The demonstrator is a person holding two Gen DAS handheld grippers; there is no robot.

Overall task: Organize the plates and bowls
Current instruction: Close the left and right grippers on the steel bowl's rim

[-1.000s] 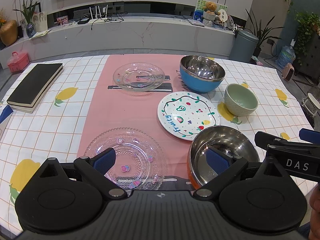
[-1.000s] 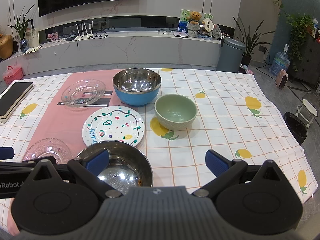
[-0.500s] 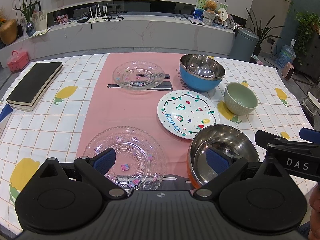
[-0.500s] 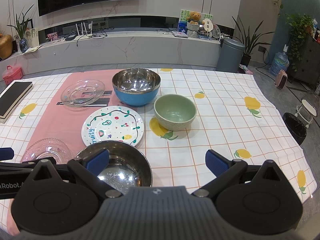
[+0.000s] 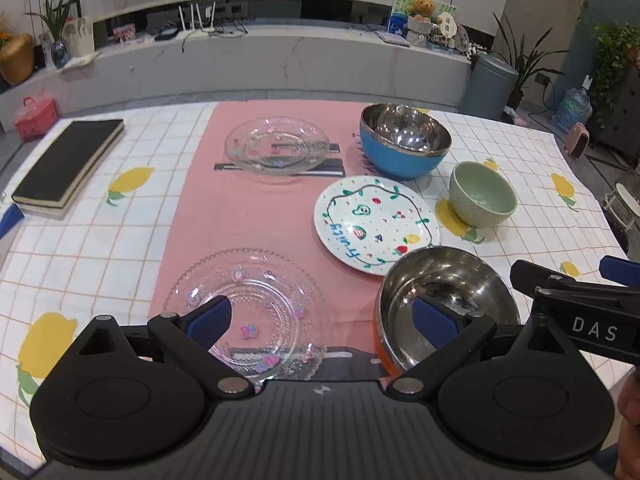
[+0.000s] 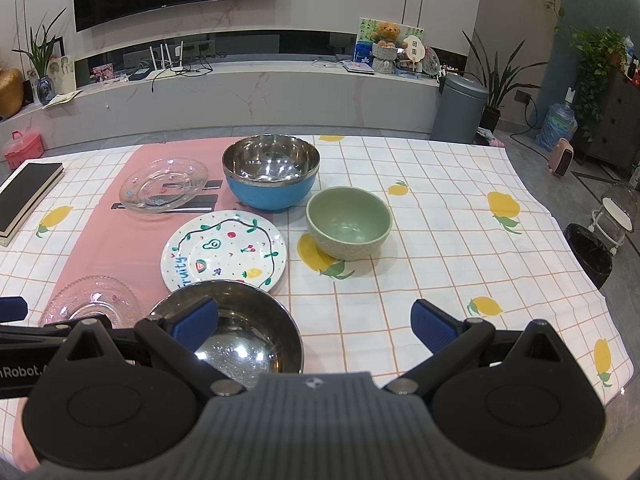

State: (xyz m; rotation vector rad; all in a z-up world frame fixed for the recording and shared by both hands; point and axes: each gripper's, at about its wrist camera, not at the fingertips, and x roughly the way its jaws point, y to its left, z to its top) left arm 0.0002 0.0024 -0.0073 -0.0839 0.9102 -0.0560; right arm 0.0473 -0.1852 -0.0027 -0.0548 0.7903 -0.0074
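Observation:
On the table stand a near glass plate (image 5: pixel 248 300), a far glass plate (image 5: pixel 278 145), a painted white plate (image 5: pixel 376 224), a blue steel bowl (image 5: pixel 404 140), a green bowl (image 5: pixel 482 194) and an orange steel bowl (image 5: pixel 448 292). My left gripper (image 5: pixel 320 320) is open and empty, hovering above the near glass plate and the orange bowl. My right gripper (image 6: pixel 314 322) is open and empty, its left finger over the orange steel bowl (image 6: pixel 240 336). The painted plate (image 6: pixel 224 250), blue bowl (image 6: pixel 272 176) and green bowl (image 6: pixel 348 222) lie ahead of it.
A black book (image 5: pixel 68 160) lies at the table's far left. The dishes sit on a pink runner (image 5: pixel 248 208) over a checked lemon cloth (image 6: pixel 460 240). The right gripper's body (image 5: pixel 580 304) shows at the right of the left wrist view.
Both views shift only slightly; the left gripper has eased a little forward over the near glass plate. Both grippers stay open and nothing on the table has moved.

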